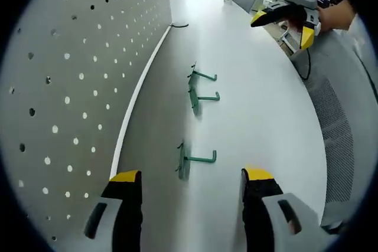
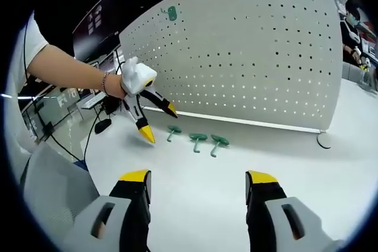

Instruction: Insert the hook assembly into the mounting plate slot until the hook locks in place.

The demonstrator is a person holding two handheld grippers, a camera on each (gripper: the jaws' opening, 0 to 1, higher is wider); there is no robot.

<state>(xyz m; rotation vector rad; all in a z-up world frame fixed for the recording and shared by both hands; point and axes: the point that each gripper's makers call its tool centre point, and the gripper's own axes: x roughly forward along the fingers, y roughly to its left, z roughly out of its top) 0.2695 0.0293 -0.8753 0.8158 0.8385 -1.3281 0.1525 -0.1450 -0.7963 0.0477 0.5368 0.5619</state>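
Three green hook assemblies lie in a row on the white table, the closest (image 1: 198, 159) right in front of my left gripper (image 1: 192, 175), then the middle one (image 1: 205, 96) and the far one (image 1: 204, 77). The left gripper is open with nothing between its jaws. The white perforated mounting plate (image 1: 71, 75) stands upright on the left. In the right gripper view the plate (image 2: 248, 57) carries one green hook (image 2: 170, 13) near its top corner, and the three hooks (image 2: 198, 140) lie before it. My right gripper (image 2: 198, 176) is open and empty. The left gripper (image 2: 161, 124), held by a hand, hovers open beside the hooks.
The right gripper (image 1: 282, 30) shows at the far table edge, open. A black cable loop (image 1: 179, 26) lies by the plate's end. A grey mesh chair (image 1: 336, 128) stands along the table edge. The person's arm (image 2: 65, 69) reaches in from the left.
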